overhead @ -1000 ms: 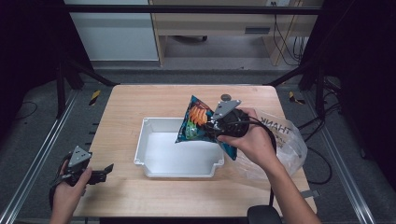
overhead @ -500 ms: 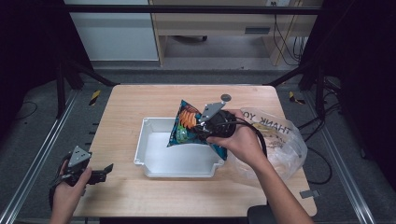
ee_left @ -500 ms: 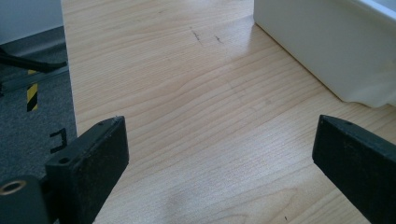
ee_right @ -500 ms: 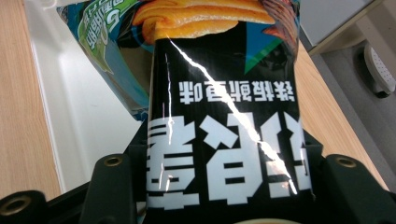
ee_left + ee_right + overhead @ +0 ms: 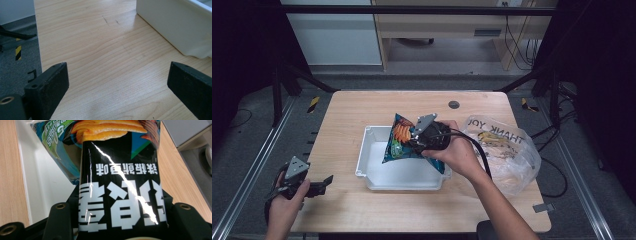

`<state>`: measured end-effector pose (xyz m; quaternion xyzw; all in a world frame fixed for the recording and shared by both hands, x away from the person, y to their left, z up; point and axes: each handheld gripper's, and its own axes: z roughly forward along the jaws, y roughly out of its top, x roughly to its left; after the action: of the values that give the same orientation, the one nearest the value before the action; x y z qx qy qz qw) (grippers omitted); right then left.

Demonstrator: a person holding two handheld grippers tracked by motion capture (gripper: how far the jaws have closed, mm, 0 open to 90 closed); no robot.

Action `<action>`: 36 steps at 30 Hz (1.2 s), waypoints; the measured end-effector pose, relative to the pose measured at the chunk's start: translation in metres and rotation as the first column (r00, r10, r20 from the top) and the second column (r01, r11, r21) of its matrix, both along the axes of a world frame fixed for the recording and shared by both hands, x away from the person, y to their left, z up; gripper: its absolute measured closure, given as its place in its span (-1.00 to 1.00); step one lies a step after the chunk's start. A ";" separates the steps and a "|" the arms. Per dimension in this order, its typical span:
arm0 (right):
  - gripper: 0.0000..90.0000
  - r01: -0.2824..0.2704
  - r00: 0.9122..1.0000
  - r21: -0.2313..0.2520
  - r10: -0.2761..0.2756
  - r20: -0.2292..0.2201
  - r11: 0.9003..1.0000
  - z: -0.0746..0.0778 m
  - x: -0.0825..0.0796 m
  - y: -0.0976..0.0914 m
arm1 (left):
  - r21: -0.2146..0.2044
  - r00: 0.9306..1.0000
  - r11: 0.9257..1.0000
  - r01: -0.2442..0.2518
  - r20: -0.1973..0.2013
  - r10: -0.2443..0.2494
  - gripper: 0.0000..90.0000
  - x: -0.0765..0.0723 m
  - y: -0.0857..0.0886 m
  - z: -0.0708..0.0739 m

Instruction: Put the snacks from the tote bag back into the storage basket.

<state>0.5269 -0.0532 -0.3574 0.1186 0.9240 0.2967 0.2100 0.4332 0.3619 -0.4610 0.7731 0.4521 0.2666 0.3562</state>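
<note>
Chip bag (image 5: 399, 142), clamped at one end between the fingers of the right gripper (image 5: 422, 141), hangs tilted above the white bin (image 5: 374, 177) that stands mid-bench, its free end pointing down toward the bin's floor. In the right gripper view the bag's glossy black panel (image 5: 120, 195) is pinched flat between the two black fingers, with the bin's white interior (image 5: 47, 177) showing beneath it. The step in hand appears to be placing the bag in the bin: it is best done by lowering until the free end rests on the bin floor, keeping the bag inside the walls, and only then parting the fingers, since an early release could let it tip over the rim. The left gripper (image 5: 319, 186) rests near the bench's (image 5: 362, 107) front left corner, its fingers (image 5: 47, 85) spread wide with nothing between them, well apart from the bin. Count: one chip bag, one white bin, one clear plastic carrier bag (image 5: 507, 150) lying at the bench's right side, two grippers.
</note>
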 end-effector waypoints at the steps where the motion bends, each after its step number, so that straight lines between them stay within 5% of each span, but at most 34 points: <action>1: -0.03 -0.002 1.000 -0.003 0.002 -0.005 1.000 -0.001 0.000 0.002 | -0.001 1.000 1.000 0.000 0.000 0.000 -0.93 0.000 0.000 0.000; 36: -0.03 -0.078 0.996 -0.035 0.076 -0.047 0.996 -0.026 0.002 0.033 | -0.002 1.000 1.000 0.008 0.005 -0.008 -0.93 0.000 0.000 0.001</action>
<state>0.5287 -0.0205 -0.3830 0.0857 0.9378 0.2846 0.1796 0.4328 0.3616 -0.4599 0.7740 0.4482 0.2666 0.3592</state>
